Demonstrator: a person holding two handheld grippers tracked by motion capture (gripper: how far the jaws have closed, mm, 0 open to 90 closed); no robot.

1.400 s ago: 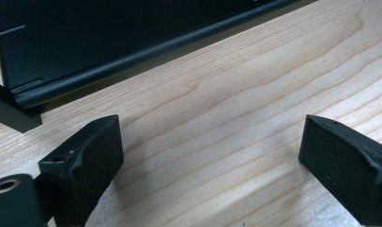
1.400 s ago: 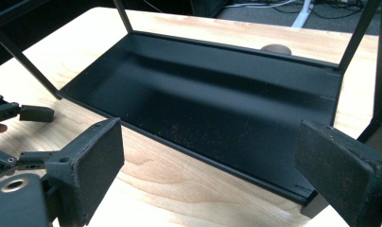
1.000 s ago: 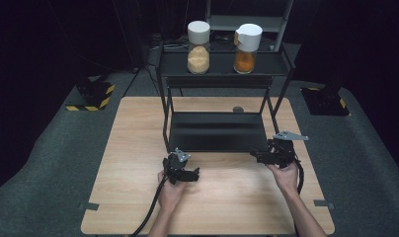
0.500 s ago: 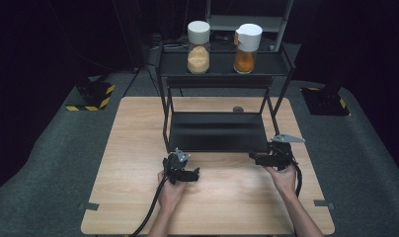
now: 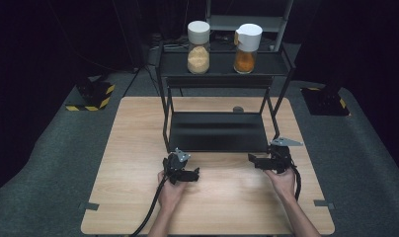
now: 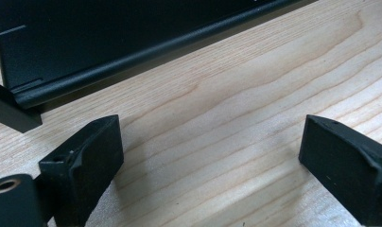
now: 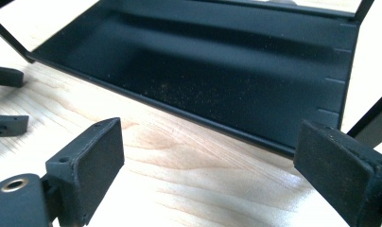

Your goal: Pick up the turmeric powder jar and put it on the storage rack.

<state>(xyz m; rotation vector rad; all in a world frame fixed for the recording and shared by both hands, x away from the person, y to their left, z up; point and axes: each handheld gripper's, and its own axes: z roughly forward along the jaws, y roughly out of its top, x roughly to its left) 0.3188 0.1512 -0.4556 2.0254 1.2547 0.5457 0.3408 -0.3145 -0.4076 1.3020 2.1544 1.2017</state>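
A: Start with the biggest thing. What carries it all?

B: A wooden table [image 5: 138, 148]. At its far edge stands a black metal rack [image 5: 219, 131] with 2 levels: a low tray near the middle of the tabletop and a top shelf above it.

A: And the jars?

B: 2 jars on the top shelf, side by side but apart. The left jar [image 5: 198, 40] has a white lid and holds pale beige grains, filled a little over halfway. The right jar [image 5: 246, 42] has a white lid with a small flap and holds orange powder to about the same level.

A: Where are the grippers?

B: Both hover low over the tabletop, just in front of the rack's low tray. The left gripper [image 5: 187, 174] is near the tray's front left corner, the right gripper [image 5: 259, 161] near its front right corner. Each has its jaws spread wide with nothing between them; bare wood shows in the gap in both gripper views.

A: How would the rack handle?

B: I judge it stiff and fairly light for its size, thin sheet and rod metal. The smooth coating may be slippery. The raised front lip of the tray [image 7: 198, 120] looks like the best place to pinch. Tilting it would risk toppling the jars, which look like breakable glass.
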